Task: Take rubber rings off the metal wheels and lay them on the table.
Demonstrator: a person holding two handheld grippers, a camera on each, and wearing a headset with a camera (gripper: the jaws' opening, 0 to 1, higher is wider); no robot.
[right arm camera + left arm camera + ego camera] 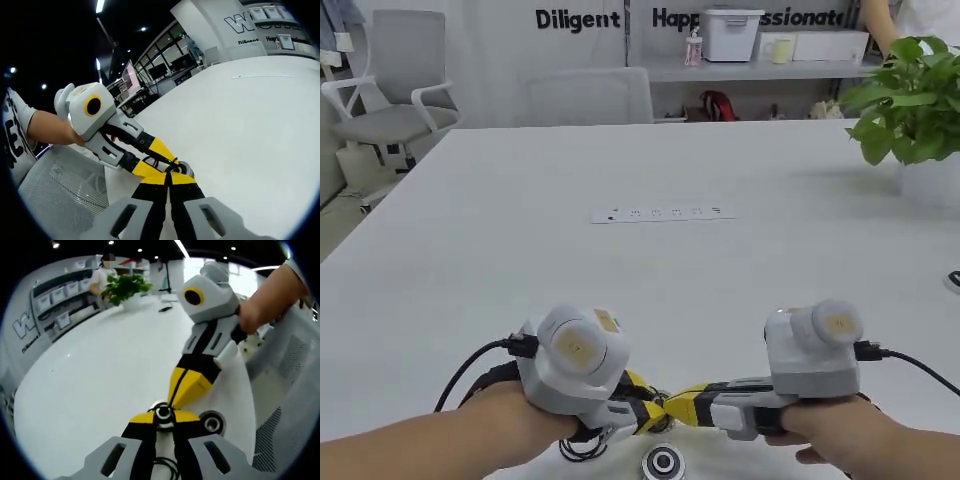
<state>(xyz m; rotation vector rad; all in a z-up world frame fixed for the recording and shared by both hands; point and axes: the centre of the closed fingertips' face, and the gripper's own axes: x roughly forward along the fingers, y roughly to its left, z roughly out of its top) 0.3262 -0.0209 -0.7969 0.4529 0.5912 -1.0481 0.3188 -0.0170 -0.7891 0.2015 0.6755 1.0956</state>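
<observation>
Left hand-held gripper (pixel 162 416) meets the right (pixel 171 176), both closed.

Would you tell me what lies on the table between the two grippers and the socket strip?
Nothing: in the head view, the table from the left gripper and right gripper to the socket strip is bare.

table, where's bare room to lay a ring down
Free: the broad table between the socket strip and the near edge, and the left side toward the chair. Crowded: the near edge, where the left gripper, holding a wheel, meets the right gripper, a second wheel beside them; also the plant corner.
</observation>
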